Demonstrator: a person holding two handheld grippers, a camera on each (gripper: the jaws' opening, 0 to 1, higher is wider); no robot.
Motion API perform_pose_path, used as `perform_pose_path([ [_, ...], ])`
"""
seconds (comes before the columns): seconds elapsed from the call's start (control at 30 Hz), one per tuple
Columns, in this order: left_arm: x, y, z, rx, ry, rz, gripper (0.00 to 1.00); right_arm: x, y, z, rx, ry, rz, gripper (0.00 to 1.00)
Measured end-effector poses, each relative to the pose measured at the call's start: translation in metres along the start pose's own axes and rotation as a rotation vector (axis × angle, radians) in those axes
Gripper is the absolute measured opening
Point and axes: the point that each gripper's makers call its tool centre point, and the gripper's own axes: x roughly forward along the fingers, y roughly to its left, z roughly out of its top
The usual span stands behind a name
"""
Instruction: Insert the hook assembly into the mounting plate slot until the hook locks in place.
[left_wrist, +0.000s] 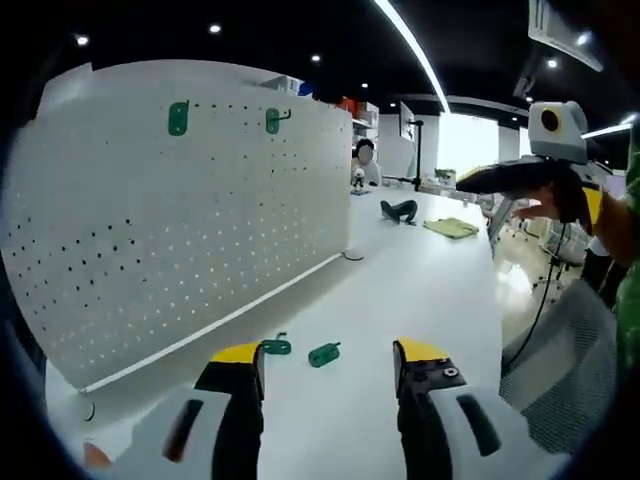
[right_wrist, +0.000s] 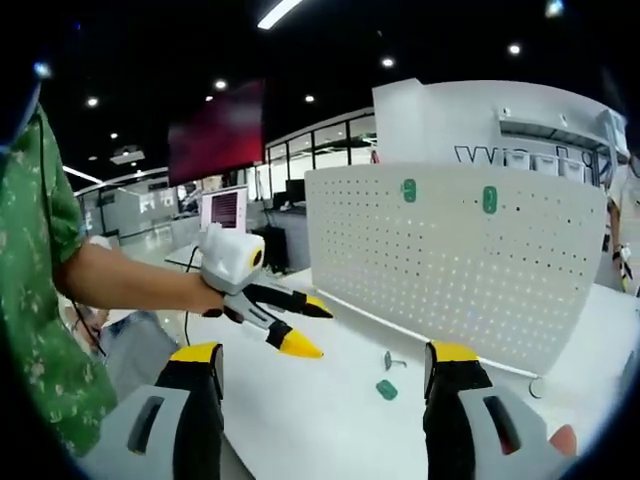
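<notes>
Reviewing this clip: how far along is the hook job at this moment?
Two green hooks already sit high on the pegboard. Nothing is in hand: the left gripper and right gripper are both open and empty. Two green hook pieces lie loose on the table, not yet picked up or inserted.

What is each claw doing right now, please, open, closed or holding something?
Left claw: open, holding nothing; green hook pieces lie on the table ahead.
Right claw: open, holding nothing.
</notes>
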Motion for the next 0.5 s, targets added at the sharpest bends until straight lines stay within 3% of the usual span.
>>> perform_pose_path([
  [0.5,0.048,0.032,-0.021,0.079,0.065,-0.032,0.5,0.004,-0.016,-0.008,0.022,0.021,-0.02,0.84],
])
